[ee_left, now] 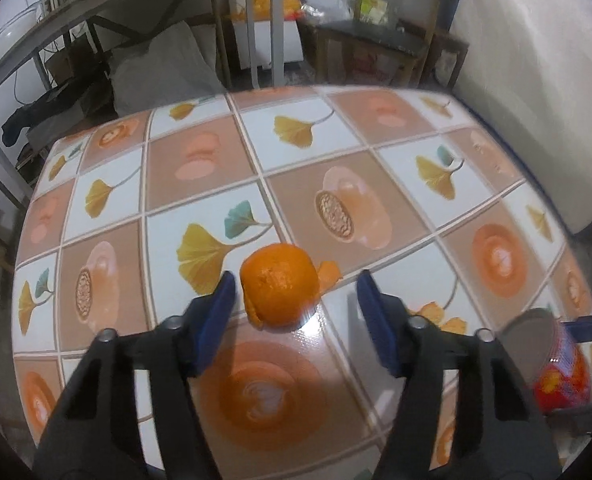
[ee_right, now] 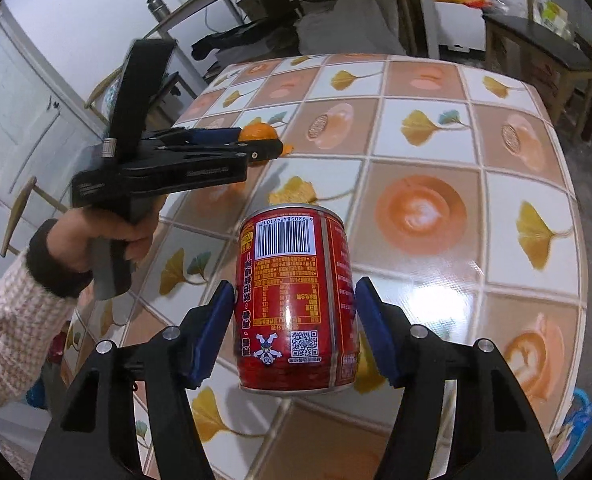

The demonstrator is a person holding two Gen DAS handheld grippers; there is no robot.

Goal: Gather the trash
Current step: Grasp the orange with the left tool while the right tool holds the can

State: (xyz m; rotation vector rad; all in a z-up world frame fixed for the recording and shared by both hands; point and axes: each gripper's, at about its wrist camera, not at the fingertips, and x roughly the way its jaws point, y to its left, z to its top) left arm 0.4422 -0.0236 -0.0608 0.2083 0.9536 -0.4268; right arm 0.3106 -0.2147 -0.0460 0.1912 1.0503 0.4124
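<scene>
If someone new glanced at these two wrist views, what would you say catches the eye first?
Probably the red can, upside down between the right gripper's blue pads, which sit close against its sides. Next, the orange peel, curled like a whole fruit, sits on the patterned tablecloth between the left gripper's fingers: one pad is at its side, the other is well clear. A smaller peel scrap lies just behind it.
</scene>
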